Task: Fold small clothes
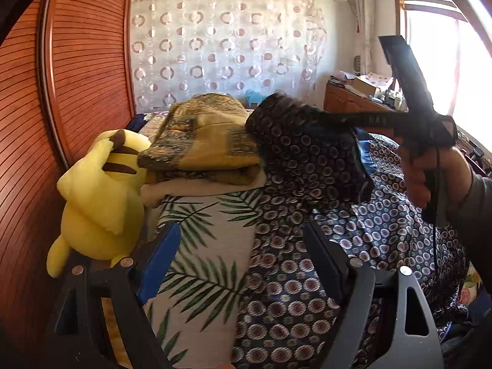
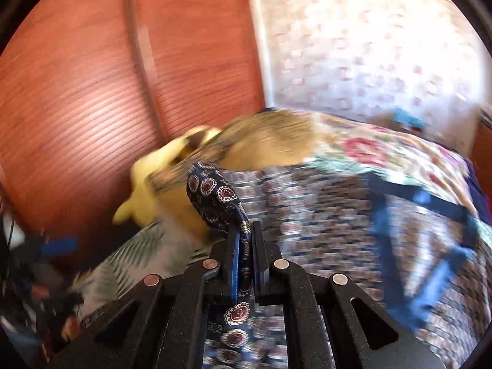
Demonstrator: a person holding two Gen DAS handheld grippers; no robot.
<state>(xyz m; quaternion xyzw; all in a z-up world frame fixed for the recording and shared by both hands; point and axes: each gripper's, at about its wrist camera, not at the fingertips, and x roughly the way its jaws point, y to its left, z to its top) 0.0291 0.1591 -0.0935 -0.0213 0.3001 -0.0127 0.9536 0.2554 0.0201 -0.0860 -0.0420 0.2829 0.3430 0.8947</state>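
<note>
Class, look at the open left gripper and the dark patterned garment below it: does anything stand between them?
Nothing visible does. The left gripper hangs open over the patterned garment, with only air between. The right gripper already pinches a lifted fold of the same garment.

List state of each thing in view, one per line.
left gripper: open, empty, above the bed.
right gripper: shut on the patterned garment.
patterned garment: one edge lifted, rest spread on the bed.
yellow plush toy: upright against the wardrobe.
folded blanket: folded, stacked behind the garment.
leaf-print sheet: lying flat.
wardrobe door: closed.
</note>
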